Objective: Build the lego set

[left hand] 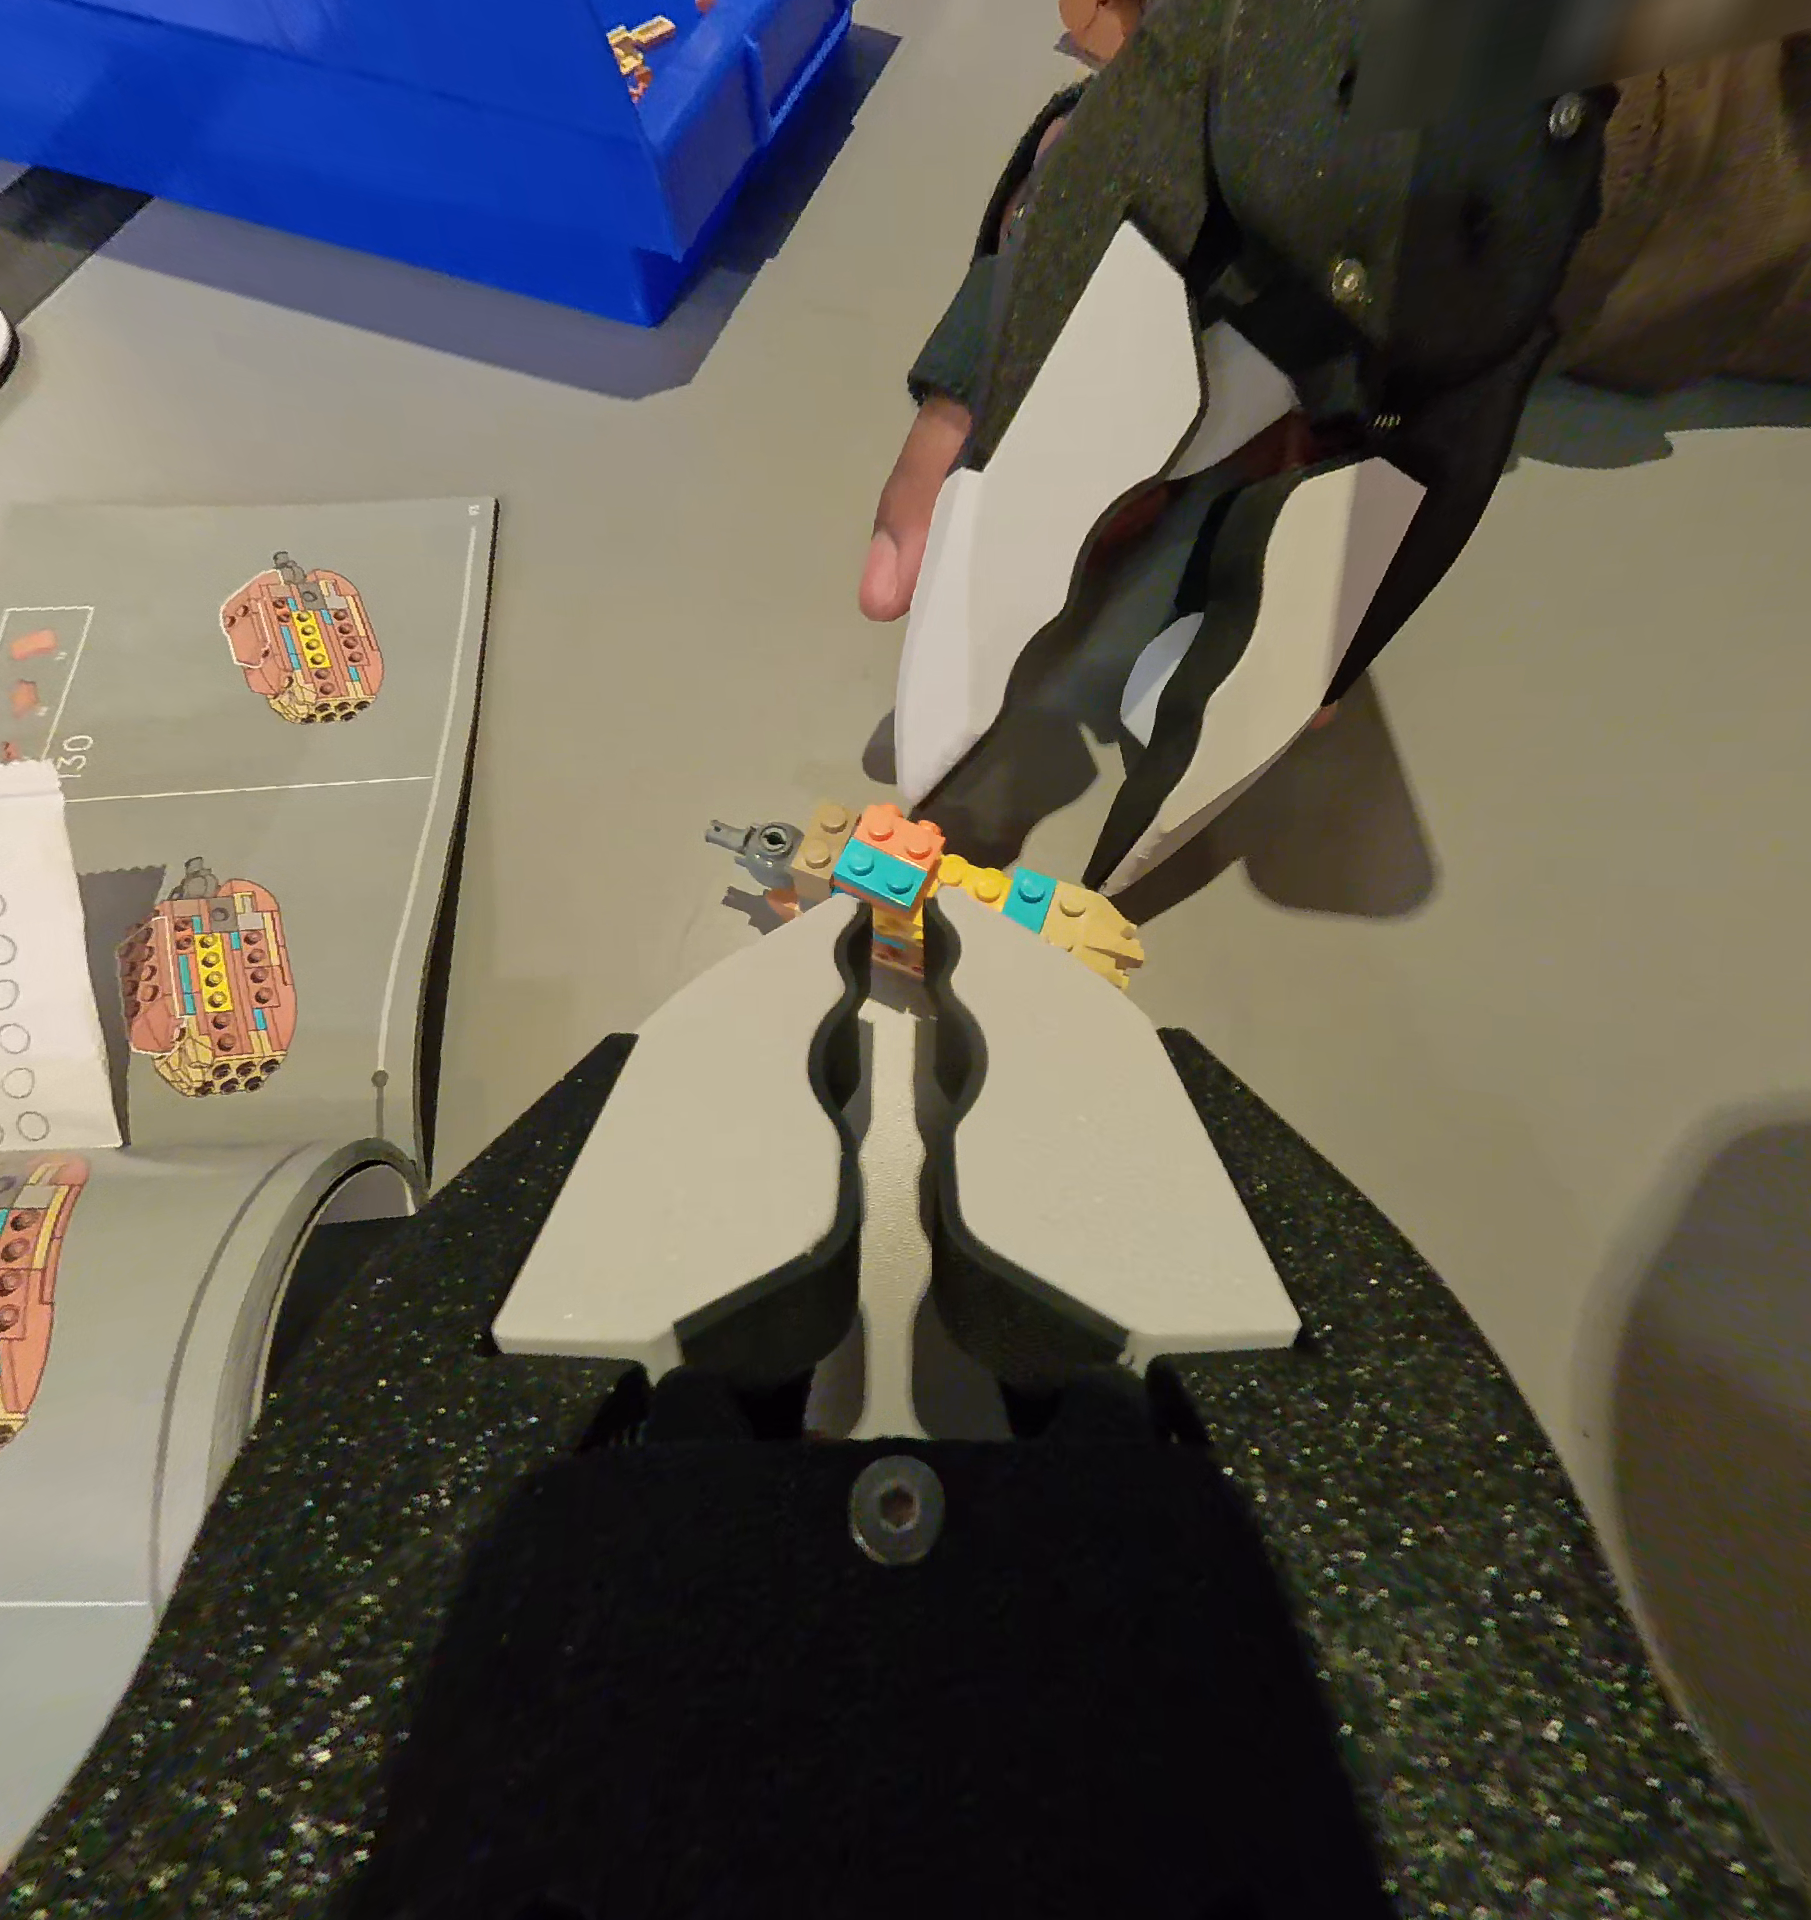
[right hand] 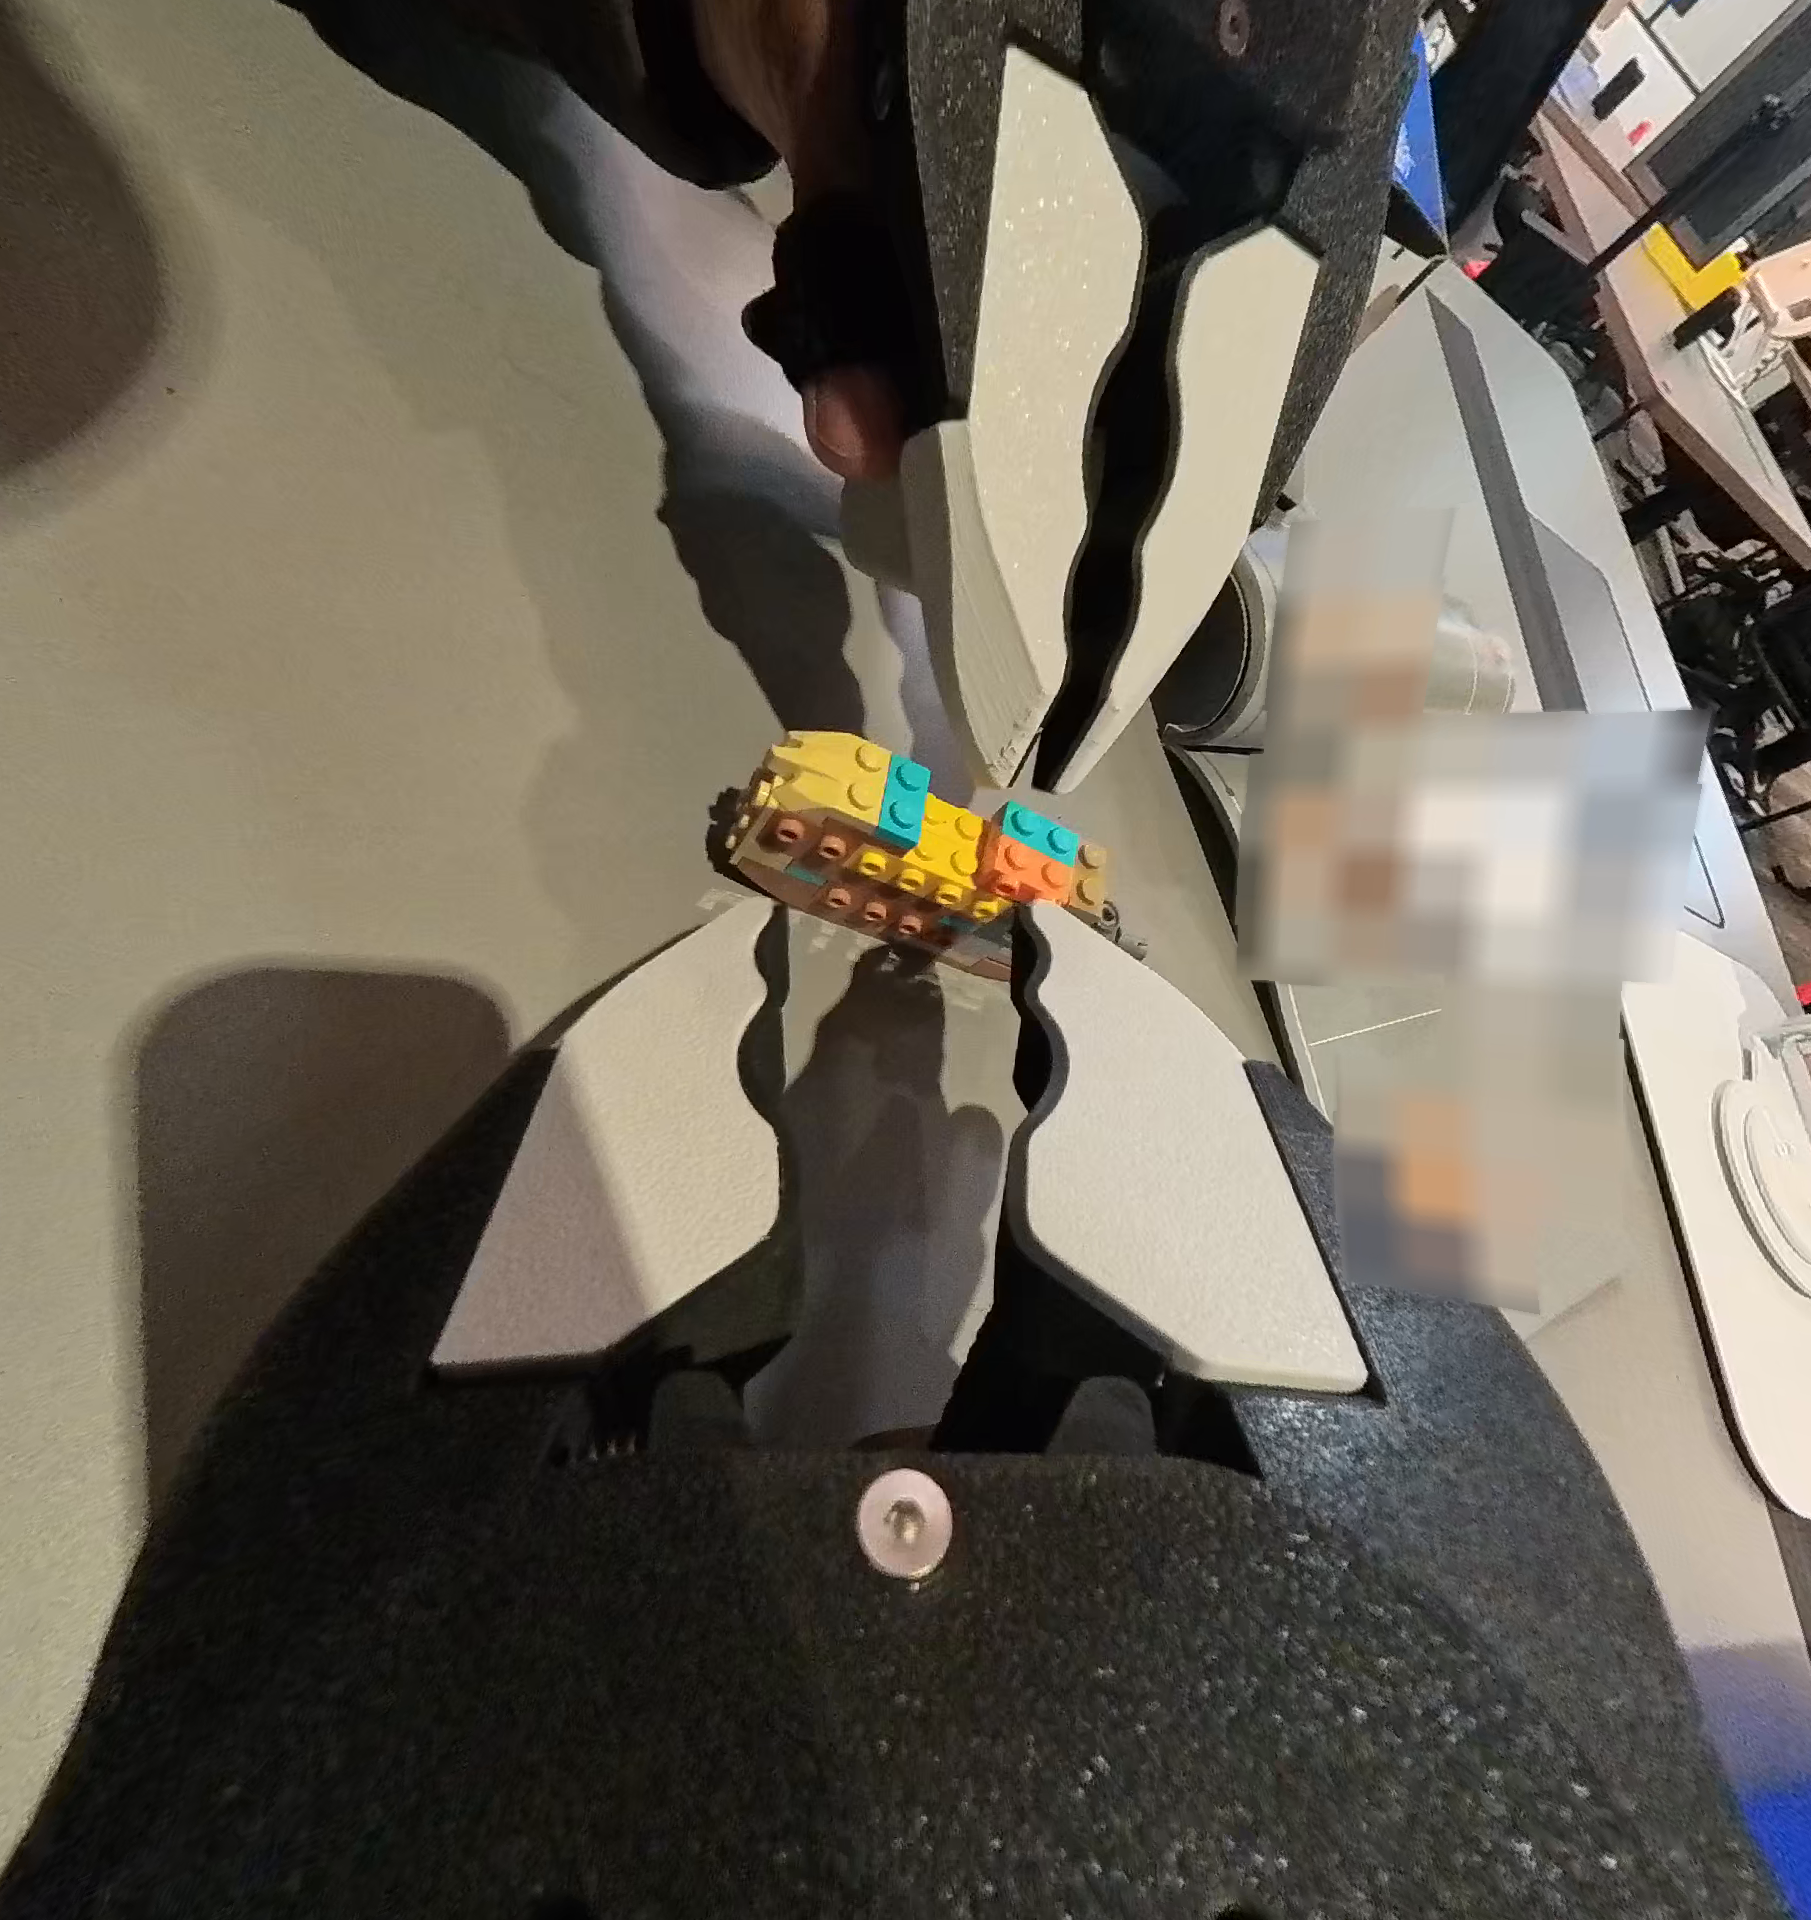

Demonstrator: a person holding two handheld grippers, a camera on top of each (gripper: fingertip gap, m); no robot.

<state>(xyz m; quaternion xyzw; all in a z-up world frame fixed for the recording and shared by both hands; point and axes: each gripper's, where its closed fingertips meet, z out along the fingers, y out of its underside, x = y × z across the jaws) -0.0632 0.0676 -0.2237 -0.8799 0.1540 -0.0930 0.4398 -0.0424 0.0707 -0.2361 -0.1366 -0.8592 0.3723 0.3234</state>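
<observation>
Multicoloured lego model (left hand: 922,883) pinched in left gripper (left hand: 893,920) jaws, between parted right gripper (right hand: 896,920) jaws.

The left claw (left hand: 888,925) reaches forward with its two grey fingers (left hand: 714,1122) drawn close, leaving only a narrow gap, and their tips pinch the lego model (left hand: 911,873). The right claw (right hand: 885,920) comes in from the opposite side, angled down, its fingers (right hand: 631,1143) spread well apart with the tips at either side of the same model's lower edge. A bare fingertip (left hand: 896,540) of the person's right hand shows past a dark cuff beside that claw's body.
</observation>
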